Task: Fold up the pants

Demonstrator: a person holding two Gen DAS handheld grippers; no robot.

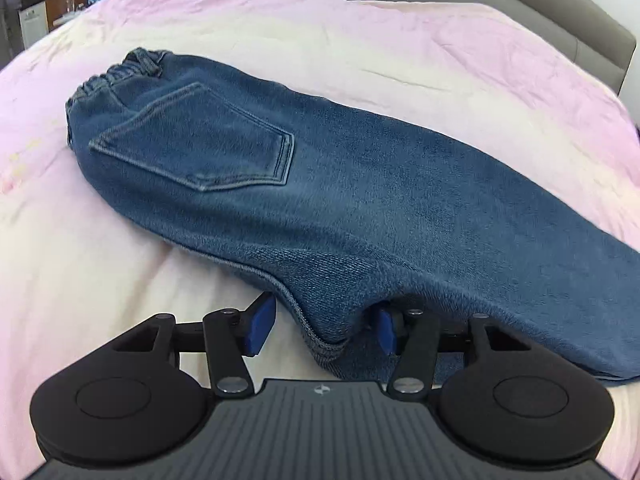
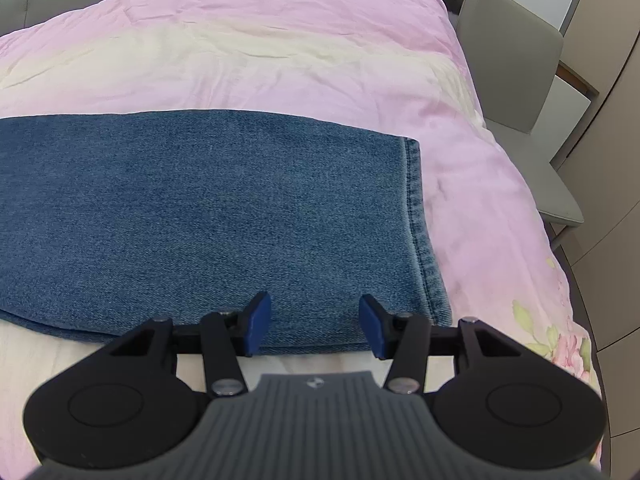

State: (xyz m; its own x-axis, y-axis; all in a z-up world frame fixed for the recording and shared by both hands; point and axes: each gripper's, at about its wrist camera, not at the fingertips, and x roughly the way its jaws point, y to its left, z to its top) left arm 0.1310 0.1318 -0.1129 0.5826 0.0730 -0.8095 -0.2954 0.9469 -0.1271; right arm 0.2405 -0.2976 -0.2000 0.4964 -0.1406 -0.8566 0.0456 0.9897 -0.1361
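Observation:
Blue denim pants [image 1: 304, 184] lie on a pink and cream bedspread [image 1: 80, 248], folded lengthwise, back pocket up, elastic waistband at the far left. My left gripper [image 1: 322, 326] is open at the near crotch edge; the seam corner sits between its jaws, and the cloth drapes over its right finger [image 1: 386, 330]. In the right wrist view the leg end of the pants [image 2: 224, 208] lies flat with its hem at the right. My right gripper [image 2: 314, 322] is open and empty, fingers over the near edge of the leg close to the hem.
The bedspread [image 2: 280, 52] covers the whole bed. A grey headboard [image 1: 520, 12] runs behind it. A grey chair [image 2: 516, 92] stands past the bed's right edge, with cabinets beside it. Shelves and furniture show at the far left [image 1: 48, 12].

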